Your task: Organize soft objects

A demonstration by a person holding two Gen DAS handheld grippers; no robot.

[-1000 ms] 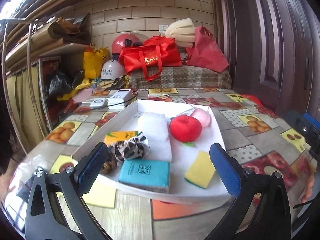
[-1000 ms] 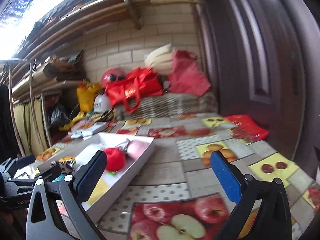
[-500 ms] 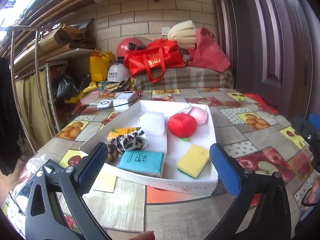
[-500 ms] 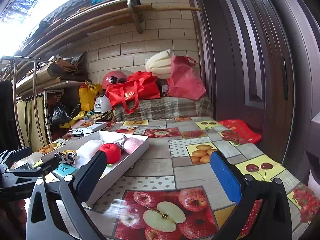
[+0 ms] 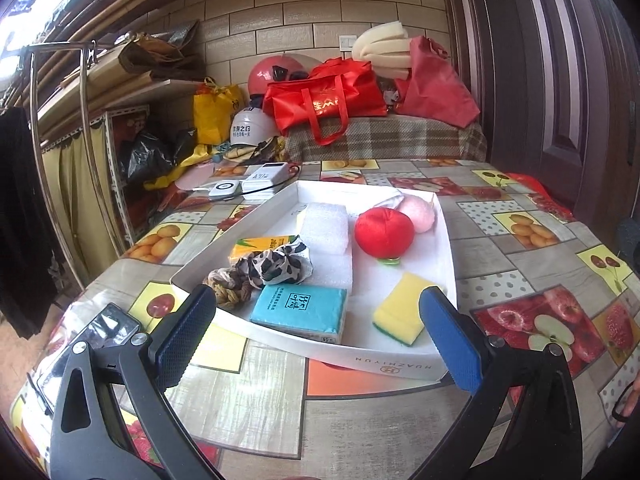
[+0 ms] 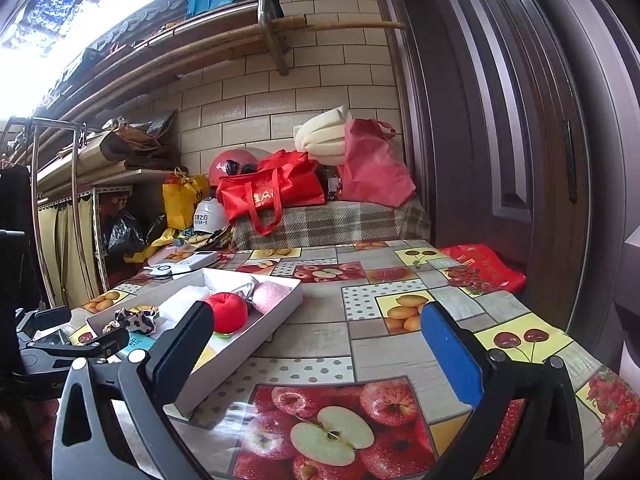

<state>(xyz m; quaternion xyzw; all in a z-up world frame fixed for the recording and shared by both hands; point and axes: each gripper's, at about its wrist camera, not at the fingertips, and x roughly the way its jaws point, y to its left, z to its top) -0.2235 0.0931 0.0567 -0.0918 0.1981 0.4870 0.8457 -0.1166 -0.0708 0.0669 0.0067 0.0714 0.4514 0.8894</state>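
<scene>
Soft objects fill the white tray [image 5: 447, 248] near the desk's [image 5: 488, 256] left edge; left claw [image 5: 316, 336] and right claw [image 6: 320, 352] hover spread, empty.

Place: a home storage corner or entry room.
Walls: beige glazed brick tiles [image 6: 256, 104]; dark panelled wooden door [image 6: 500, 152].
Table: fruit-print vinyl tablecloth [image 6: 360, 344].
Clutter: red fabric tote bag [image 5: 324, 100], red and white helmets [image 5: 256, 130], yellow shopping bag [image 5: 214, 110] on a plaid-covered ledge [image 5: 384, 140].
Shelving: metal rack [image 6: 72, 184] with cardboard and bamboo poles [image 6: 168, 56].
</scene>
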